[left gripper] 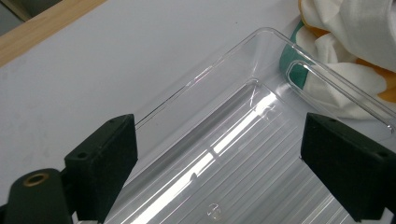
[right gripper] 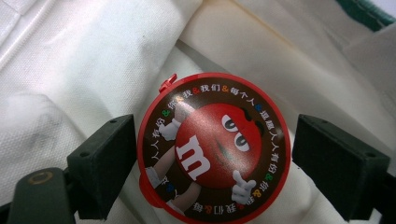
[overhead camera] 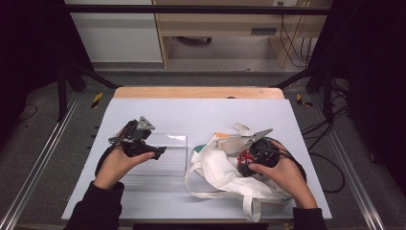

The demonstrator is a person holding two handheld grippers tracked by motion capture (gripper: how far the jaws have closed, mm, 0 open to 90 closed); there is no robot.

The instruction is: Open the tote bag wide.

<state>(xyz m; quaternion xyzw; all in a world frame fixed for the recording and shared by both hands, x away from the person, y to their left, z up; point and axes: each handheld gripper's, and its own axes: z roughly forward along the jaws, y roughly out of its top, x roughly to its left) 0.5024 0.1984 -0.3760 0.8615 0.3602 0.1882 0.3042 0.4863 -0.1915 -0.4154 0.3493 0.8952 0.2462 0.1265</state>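
High view shows one table (overhead camera: 201,112) carrying one clear plastic tray (overhead camera: 170,143) on the left and one white cloth bag (overhead camera: 215,175) on the right, the two just beside each other. Left hand-held gripper (overhead camera: 143,143) hovers over the tray's near-left part, its jaws apart and holding nothing; in the left gripper view the ribbed tray (left gripper: 243,154) lies between and beyond the jaws, with the bag (left gripper: 355,42) at the tray's far corner. Right hand-held gripper (overhead camera: 246,155) sits over the bag. In the right gripper view one round red candy tin (right gripper: 214,148) lies on the bag's folds (right gripper: 93,56), between the spread jaws; one jaw looks to be touching its rim, the other stands clear.
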